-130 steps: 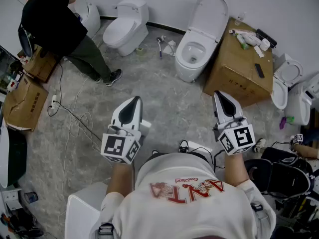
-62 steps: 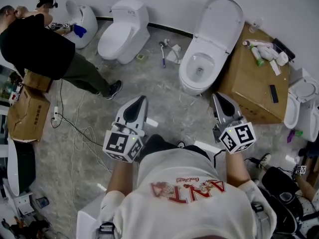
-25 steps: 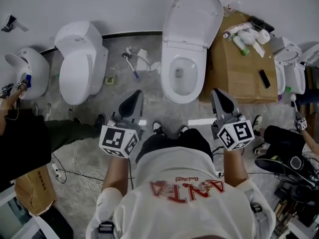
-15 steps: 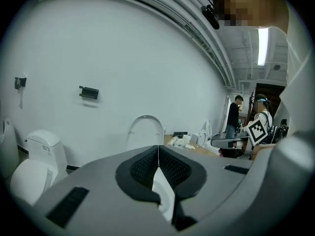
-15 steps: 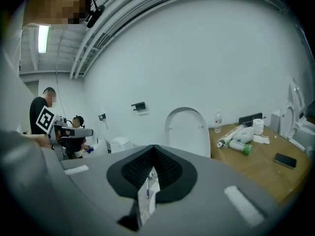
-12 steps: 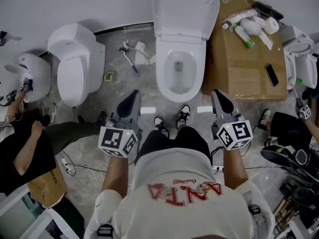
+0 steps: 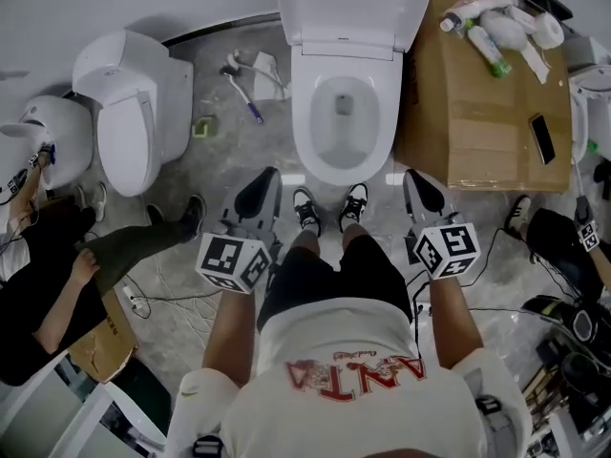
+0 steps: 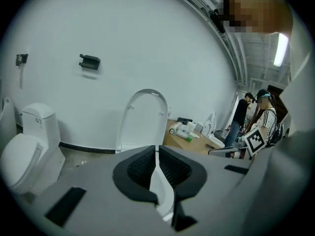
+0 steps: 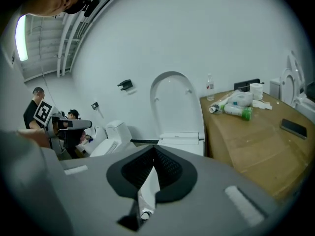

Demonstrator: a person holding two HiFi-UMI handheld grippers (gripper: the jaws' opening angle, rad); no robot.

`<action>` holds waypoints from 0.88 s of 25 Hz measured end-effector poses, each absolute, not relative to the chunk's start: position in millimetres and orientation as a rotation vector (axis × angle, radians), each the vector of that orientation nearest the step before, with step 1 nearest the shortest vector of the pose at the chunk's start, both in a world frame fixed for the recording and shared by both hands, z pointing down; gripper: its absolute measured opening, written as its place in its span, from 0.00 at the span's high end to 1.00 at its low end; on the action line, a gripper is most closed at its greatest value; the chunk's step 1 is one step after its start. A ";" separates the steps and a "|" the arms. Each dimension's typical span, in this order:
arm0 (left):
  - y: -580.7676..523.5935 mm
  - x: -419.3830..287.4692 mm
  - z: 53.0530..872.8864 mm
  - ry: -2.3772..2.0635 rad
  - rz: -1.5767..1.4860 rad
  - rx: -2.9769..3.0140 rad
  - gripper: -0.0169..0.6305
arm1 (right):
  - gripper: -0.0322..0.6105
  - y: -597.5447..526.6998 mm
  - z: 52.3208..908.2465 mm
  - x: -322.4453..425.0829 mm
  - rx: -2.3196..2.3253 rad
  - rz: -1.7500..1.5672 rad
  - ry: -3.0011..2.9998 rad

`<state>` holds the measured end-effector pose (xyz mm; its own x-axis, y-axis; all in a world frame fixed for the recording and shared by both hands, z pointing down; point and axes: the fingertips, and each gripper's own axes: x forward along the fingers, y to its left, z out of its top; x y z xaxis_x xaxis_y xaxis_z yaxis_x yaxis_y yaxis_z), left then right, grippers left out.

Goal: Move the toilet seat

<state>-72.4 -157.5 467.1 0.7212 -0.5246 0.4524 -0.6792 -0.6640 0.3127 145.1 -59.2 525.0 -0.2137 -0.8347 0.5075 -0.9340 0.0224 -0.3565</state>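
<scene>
Left gripper [image 7: 270,174], right gripper [image 7: 412,176] flank toilet rim [image 7: 344,174].

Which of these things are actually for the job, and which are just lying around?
For the job: open white ceramic toilet, lid raised; left gripper and right gripper, both shut.
Lying about: brown cardboard box; green-capped bottle; black phone; closed white toilet; purple-handled toilet brush.

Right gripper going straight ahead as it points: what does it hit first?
Likely the toilet's raised lid; the right gripper aims at it, the box lying off to the right. Height is unclear, so the bowl could come first.
</scene>
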 end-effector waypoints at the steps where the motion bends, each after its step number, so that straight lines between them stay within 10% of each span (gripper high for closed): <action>1: -157.5 -70.1 474.7 -0.914 0.458 2.458 0.96 | 0.95 -59.0 533.0 143.5 1.859 0.978 -2.123; 22: -127.7 -84.5 730.2 -0.744 0.678 2.078 0.74 | 0.61 -22.5 793.6 113.9 1.747 1.563 -1.763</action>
<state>-84.5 -127.7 730.2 0.6821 -0.2676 0.6805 -0.7022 -0.4994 0.5074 113.9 -22.5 793.6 -0.2764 -0.5983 0.7521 -0.8186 -0.2633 -0.5104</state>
